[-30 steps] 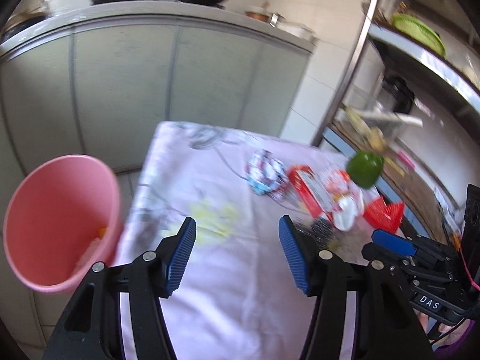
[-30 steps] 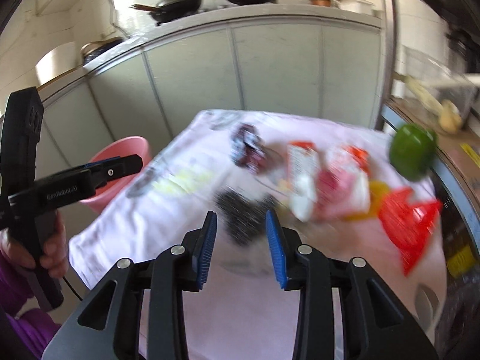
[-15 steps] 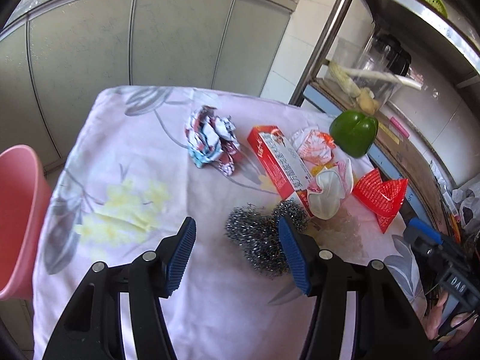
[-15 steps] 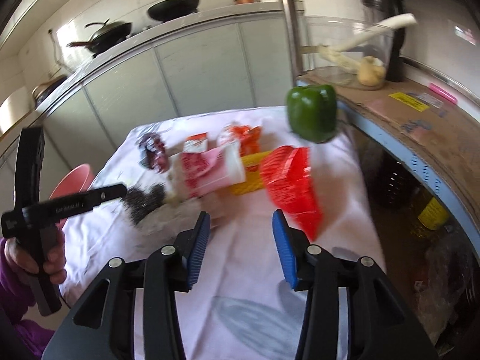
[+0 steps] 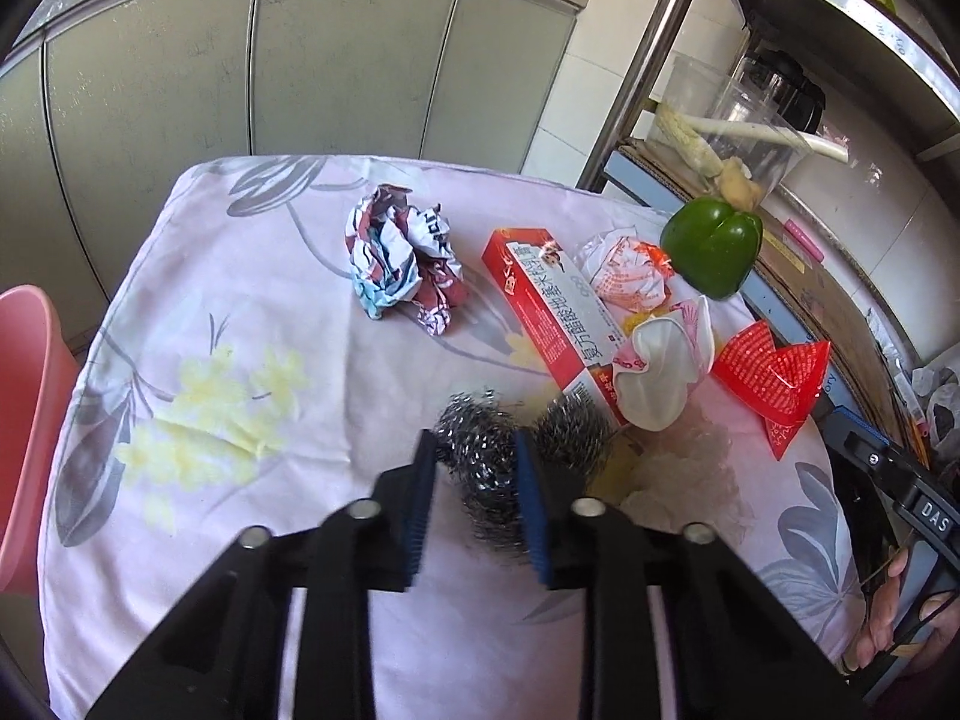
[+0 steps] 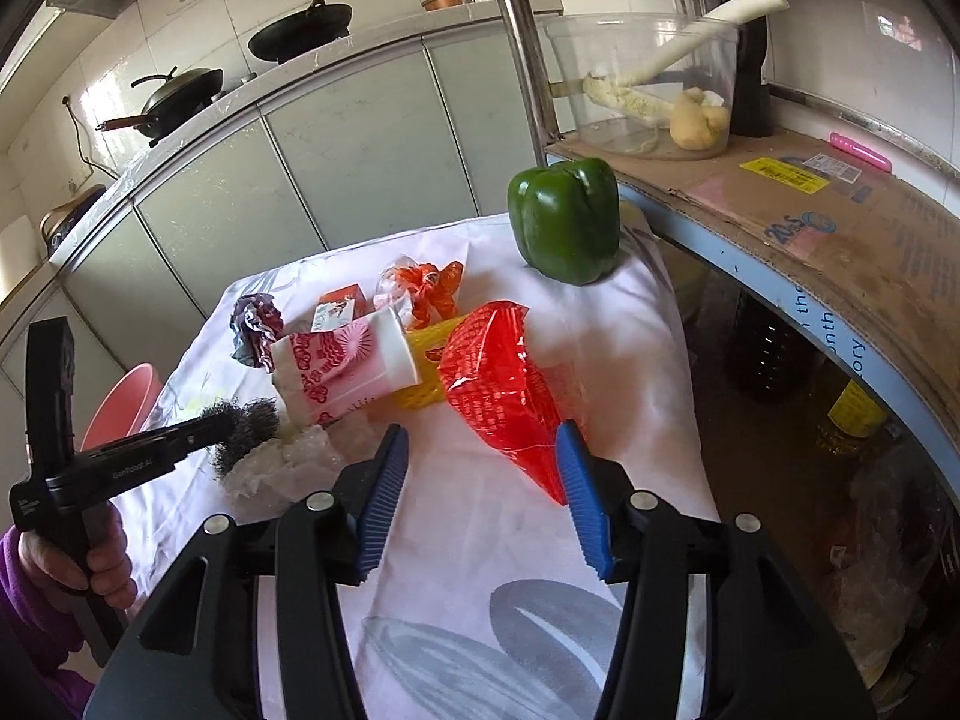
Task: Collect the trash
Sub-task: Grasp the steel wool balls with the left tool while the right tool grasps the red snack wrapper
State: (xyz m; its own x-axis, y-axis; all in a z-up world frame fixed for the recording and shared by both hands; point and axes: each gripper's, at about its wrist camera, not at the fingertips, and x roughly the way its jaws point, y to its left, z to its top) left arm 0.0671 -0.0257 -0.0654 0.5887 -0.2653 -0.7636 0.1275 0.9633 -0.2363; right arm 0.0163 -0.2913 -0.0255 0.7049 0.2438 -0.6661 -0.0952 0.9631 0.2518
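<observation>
The left gripper (image 5: 474,501) is closing its blue pads around a steel wool scourer (image 5: 486,468), whose lower part they hide. The right gripper (image 6: 480,492) is opening, its pads apart, with the tip of a red plastic bag (image 6: 498,384) between them. Behind lie a paper cup (image 6: 342,366), a red box (image 5: 552,312), crumpled paper (image 5: 402,258) and a green pepper (image 6: 564,219). A pink bin (image 5: 24,420) is cut off at the left edge.

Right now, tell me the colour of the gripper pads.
Blue and ribbed, on both grippers; the right gripper's pads show it best, in the right wrist view.
</observation>
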